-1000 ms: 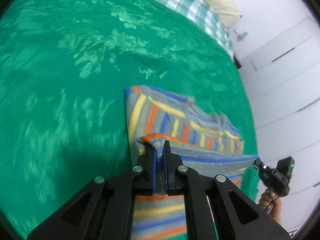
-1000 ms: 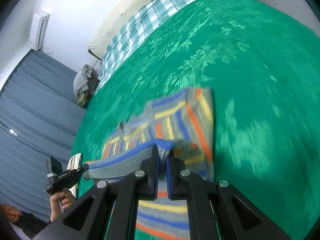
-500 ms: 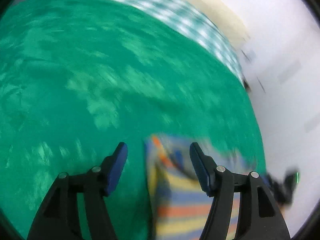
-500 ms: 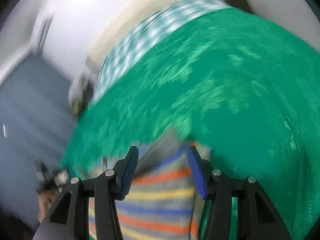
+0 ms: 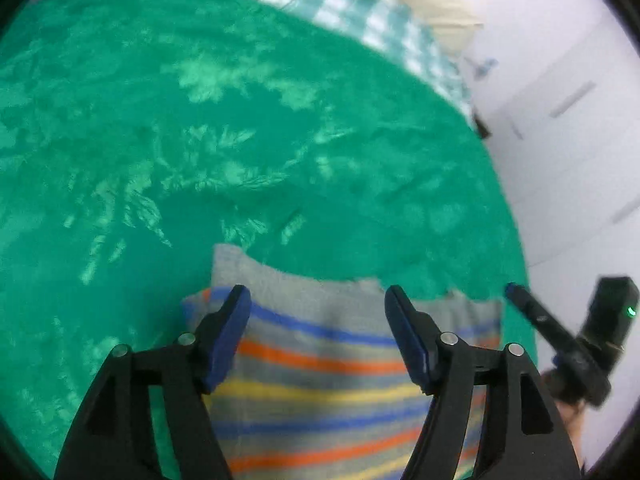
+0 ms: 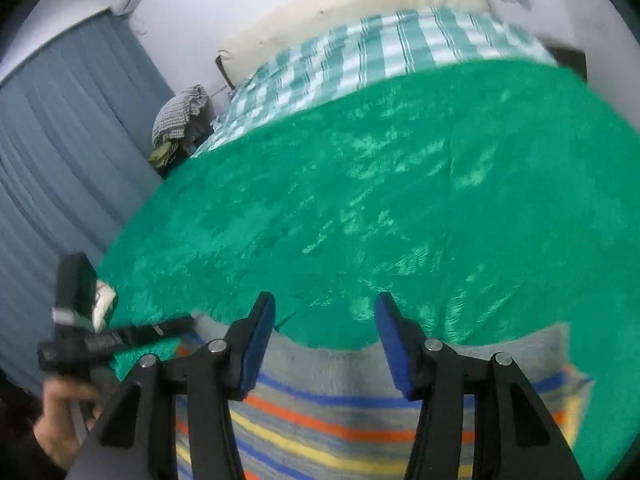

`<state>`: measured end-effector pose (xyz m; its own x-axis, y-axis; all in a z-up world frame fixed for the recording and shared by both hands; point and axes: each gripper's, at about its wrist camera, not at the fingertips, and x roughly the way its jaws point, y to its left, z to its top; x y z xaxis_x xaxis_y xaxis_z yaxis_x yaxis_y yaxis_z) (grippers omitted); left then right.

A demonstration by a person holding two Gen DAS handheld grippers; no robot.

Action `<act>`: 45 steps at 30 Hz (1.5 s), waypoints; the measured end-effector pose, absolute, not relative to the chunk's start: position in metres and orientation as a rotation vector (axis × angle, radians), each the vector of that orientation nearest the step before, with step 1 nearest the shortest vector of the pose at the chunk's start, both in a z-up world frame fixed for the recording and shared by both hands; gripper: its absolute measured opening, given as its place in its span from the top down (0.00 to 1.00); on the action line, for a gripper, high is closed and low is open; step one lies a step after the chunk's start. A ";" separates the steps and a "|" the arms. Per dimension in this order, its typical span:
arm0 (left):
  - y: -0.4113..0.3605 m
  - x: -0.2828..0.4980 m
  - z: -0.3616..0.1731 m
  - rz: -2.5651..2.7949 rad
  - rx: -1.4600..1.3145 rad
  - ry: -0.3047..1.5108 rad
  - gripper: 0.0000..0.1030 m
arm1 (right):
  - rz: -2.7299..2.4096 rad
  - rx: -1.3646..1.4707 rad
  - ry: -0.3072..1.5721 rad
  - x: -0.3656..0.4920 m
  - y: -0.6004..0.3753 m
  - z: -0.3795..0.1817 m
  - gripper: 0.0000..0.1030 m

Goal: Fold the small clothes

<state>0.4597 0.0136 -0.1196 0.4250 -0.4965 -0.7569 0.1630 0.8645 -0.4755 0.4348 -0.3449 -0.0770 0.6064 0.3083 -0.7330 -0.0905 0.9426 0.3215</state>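
Observation:
A small striped garment (image 5: 320, 364), grey with blue, orange and yellow bands, lies folded flat on the green blanket (image 5: 240, 140). My left gripper (image 5: 317, 294) hovers over its far left part. Its jaws are opening, with only the flat cloth below them and nothing pinched. In the right wrist view the same garment (image 6: 340, 400) lies under my right gripper (image 6: 325, 302), which stands open above the garment's far grey edge and holds nothing. Each view shows the other gripper at its side: the right one (image 5: 516, 294) and the left one (image 6: 176, 326), with a hand (image 6: 60, 420) on its grip.
The green blanket (image 6: 400, 200) stretches far beyond the garment. A green-and-white checked sheet (image 6: 380, 52) and a cream pillow (image 6: 340, 4) lie at the bed's head. Grey-blue curtains (image 6: 60, 140) and a heap of clothes (image 6: 180, 116) are at the left, white cupboard doors (image 5: 560, 120) at the right.
Both grippers were shut on the garment's lifted edge; they have let go and opened. The cloth now lies folded flat, and both grippers have pulled back, the right one further while rolling.

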 end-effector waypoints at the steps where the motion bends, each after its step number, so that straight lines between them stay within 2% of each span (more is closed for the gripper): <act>1: 0.014 0.444 -0.116 -0.452 -0.306 1.038 0.30 | 0.252 0.212 0.921 0.422 -0.341 -0.078 0.49; 5: 0.005 0.363 -0.143 -0.515 -0.031 1.068 0.29 | 0.317 0.054 1.010 0.340 -0.353 -0.096 0.49; 7: 0.016 0.339 -0.177 -0.395 0.100 1.161 0.47 | 0.292 -0.010 1.070 0.291 -0.371 -0.121 0.49; 9: 0.044 0.313 -0.182 -0.331 0.089 1.152 0.47 | 0.207 -0.079 1.178 0.239 -0.392 -0.156 0.50; 10: 0.053 0.305 -0.177 -0.286 0.097 1.141 0.45 | 0.203 -0.059 1.145 0.219 -0.402 -0.153 0.52; 14: 0.077 0.262 -0.136 -0.211 0.043 1.053 0.34 | 0.077 0.007 1.094 0.159 -0.418 -0.122 0.48; 17: 0.068 0.229 -0.117 -0.200 0.026 0.992 0.14 | 0.075 0.051 1.027 0.129 -0.411 -0.109 0.42; 19: 0.047 0.215 -0.116 -0.196 0.037 0.956 0.11 | 0.071 0.079 1.012 0.110 -0.400 -0.111 0.42; 25: 0.000 0.198 -0.126 -0.182 0.100 0.924 0.10 | 0.038 0.076 0.996 0.075 -0.366 -0.129 0.42; 40: -0.010 0.154 -0.126 -0.146 0.113 0.907 0.10 | -0.066 0.028 0.956 0.049 -0.362 -0.145 0.41; 45: -0.007 0.157 -0.141 -0.129 0.123 0.922 0.10 | -0.077 0.025 0.959 0.045 -0.367 -0.153 0.35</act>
<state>0.1568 -0.0075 -0.1414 0.5974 -0.0577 -0.7999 0.1633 0.9853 0.0509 0.0454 -0.3671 -0.1526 0.5719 -0.0548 -0.8185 0.0769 0.9970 -0.0130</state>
